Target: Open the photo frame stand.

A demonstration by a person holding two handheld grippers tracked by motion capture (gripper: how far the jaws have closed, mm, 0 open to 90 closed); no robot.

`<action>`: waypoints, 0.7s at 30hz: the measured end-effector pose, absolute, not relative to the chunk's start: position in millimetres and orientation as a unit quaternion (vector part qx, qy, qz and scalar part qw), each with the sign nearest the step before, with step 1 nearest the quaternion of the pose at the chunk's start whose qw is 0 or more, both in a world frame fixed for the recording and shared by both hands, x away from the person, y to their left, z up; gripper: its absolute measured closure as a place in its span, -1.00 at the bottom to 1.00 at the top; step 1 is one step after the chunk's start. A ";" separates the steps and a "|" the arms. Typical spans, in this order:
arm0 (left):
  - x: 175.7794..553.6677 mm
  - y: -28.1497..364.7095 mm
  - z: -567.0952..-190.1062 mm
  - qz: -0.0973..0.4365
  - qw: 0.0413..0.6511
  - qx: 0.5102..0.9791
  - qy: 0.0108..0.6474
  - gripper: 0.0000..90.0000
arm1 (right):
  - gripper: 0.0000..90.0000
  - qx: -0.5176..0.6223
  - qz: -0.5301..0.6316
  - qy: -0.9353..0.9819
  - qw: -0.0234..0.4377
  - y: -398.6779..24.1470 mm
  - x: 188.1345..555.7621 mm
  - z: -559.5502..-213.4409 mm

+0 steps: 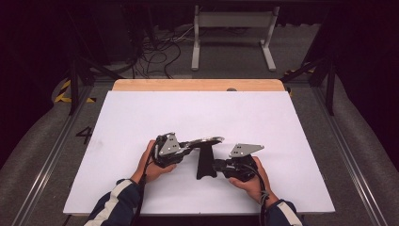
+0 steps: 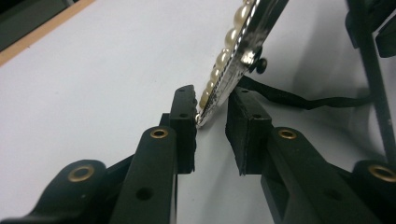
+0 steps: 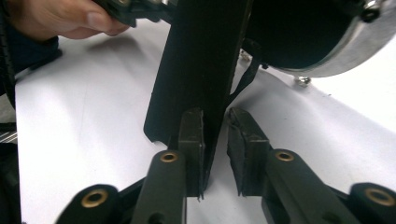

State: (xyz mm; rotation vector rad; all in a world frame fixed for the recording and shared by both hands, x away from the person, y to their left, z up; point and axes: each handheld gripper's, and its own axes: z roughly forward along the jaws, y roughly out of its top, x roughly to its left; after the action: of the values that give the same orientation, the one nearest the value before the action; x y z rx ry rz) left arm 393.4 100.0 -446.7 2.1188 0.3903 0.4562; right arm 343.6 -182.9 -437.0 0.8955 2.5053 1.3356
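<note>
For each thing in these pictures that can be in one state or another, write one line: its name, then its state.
Pearl-edged frame: lifted off the table, tilted, its edge between the left gripper's jaws.
Black stand flap: swung out from the frame's back, between the right gripper's jaws.
Left gripper: slightly open around the frame's edge.
Right gripper: slightly open; one pad against the flap.

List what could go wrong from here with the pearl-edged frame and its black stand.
1. The black stand leans on one pad of the right gripper, with a gap to the other. It is probably unclamped and could slip out or swing.
2. The left gripper has only the thin rim of the frame near its tips. The frame could twist free and drop onto the table.
3. The pearls sit close to a pad and could get scraped.
</note>
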 end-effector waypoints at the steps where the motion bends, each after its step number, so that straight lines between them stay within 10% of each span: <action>1: 393.0 101.6 -445.2 0.181 0.457 0.856 0.160 0.54 | 0.69 0.304 0.446 0.837 0.091 -184.5 341.6 -434.2; 21: 390.8 100.3 -441.8 0.158 0.463 0.858 0.155 0.42 | 1.00 0.312 0.472 0.807 0.168 -188.7 306.9 -413.4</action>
State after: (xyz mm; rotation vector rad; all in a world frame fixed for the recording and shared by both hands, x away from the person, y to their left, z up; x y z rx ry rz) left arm 390.8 100.3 -441.8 2.1087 0.3818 0.3878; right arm 306.9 -188.7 -413.4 0.8861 2.2958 1.3420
